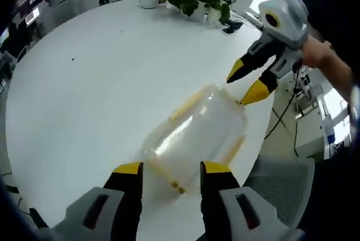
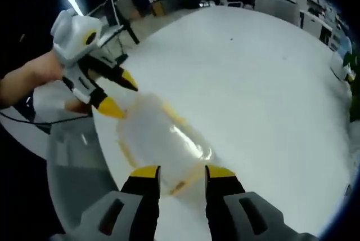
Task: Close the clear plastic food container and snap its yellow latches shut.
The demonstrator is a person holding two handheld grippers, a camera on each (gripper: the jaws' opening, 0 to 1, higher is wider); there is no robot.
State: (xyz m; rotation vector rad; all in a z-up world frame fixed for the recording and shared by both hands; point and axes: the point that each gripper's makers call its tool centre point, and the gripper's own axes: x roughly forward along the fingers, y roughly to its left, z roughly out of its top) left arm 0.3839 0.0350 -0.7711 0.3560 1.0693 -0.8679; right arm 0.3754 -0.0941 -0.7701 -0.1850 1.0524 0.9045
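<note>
One container (image 1: 194,134), two hand-held grippers (image 1: 171,169) (image 2: 183,171)

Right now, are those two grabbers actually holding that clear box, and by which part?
Nothing is gripped. Each hand-held gripper stands open at opposite ends of the container.

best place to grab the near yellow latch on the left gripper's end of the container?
Probably by its free lower edge. In the left gripper view the yellow latch hangs on the short end of the clear container, between the open left gripper jaws. Come in from that end, low along the white table, since the latch is thin and folds against the wall.
</note>
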